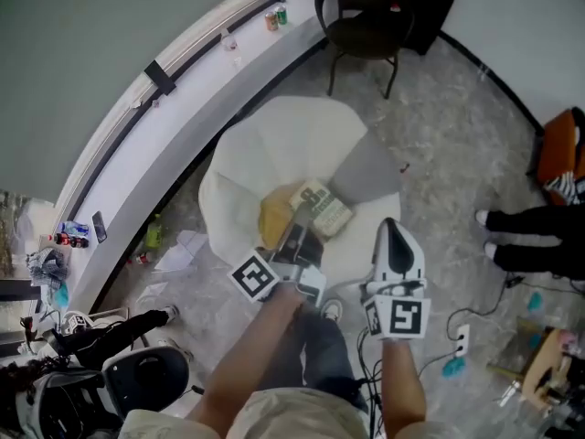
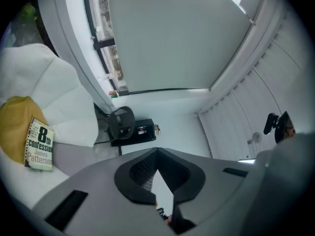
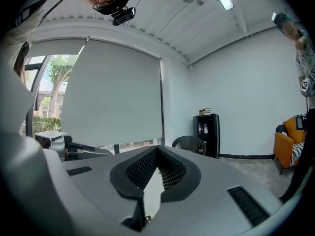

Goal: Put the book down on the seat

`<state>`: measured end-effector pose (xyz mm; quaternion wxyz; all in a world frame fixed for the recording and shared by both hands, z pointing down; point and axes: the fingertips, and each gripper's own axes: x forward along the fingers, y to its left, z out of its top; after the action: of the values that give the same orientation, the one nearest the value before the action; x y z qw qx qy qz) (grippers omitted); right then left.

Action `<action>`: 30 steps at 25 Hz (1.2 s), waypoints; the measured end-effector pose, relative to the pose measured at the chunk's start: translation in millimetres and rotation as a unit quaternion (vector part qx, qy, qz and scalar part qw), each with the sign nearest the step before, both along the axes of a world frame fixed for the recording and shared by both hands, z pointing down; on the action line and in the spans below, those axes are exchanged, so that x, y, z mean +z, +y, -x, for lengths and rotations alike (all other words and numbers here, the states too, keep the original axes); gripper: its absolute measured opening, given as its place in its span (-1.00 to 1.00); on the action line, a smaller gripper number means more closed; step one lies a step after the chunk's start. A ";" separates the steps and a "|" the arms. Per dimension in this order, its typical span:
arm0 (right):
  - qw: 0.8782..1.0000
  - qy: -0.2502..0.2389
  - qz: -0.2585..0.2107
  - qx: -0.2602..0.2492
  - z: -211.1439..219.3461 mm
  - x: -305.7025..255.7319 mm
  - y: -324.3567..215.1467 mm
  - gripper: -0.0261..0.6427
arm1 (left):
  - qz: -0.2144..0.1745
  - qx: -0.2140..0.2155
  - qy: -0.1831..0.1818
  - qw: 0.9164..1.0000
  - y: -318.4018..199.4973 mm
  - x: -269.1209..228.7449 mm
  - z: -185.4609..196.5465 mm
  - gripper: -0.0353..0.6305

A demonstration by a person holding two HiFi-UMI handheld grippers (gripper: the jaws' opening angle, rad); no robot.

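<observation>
Jaws on both tools are pressed tip to tip with nothing between them: my left gripper [image 2: 157, 151] and my right gripper [image 3: 157, 149] are each empty and closed. From the head view I see the left gripper [image 1: 302, 210] and the right gripper [image 1: 391, 225] side by side, held above the seat [image 1: 283, 135], the right one clear of it towards the near edge.

Beyond the left tool's tip lies the book [image 1: 322, 208], flat and cover up on the white seat, one edge on a yellow cushion [image 1: 274, 218]. In that view the tip overlaps the book's left edge. The left gripper view shows them well apart, though: there the book [image 2: 39, 145] sits far off to the left of the jaw line, against the cushion [image 2: 15, 127], and its cover reads "8th confession".

Farther back, past the seat, a black chair [image 1: 366, 16] stands by the wall, and the right gripper view shows a black cabinet [image 3: 206, 134] beside it.
</observation>
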<state>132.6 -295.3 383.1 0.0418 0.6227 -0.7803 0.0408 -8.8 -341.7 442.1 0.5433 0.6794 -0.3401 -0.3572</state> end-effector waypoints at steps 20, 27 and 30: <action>0.998 0.025 -0.051 -0.034 30.1 -109.0 24.7 -0.91 | -0.069 0.015 -0.179 0.981 40.6 -105.1 18.4 -0.88; 0.997 0.026 -0.049 -0.055 39.2 -111.5 28.5 -0.91 | -0.155 0.000 -0.406 0.901 47.3 -125.3 18.7 -0.88; 0.997 0.028 -0.049 -0.060 42.7 -112.7 31.1 -0.91 | -0.193 -0.009 -0.505 0.841 52.0 -131.0 16.9 -0.88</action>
<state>89.9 -264.2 270.4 0.0354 0.5772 -0.8157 -0.0173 -25.7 -289.7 311.0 0.1505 0.8538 -0.4977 -0.0276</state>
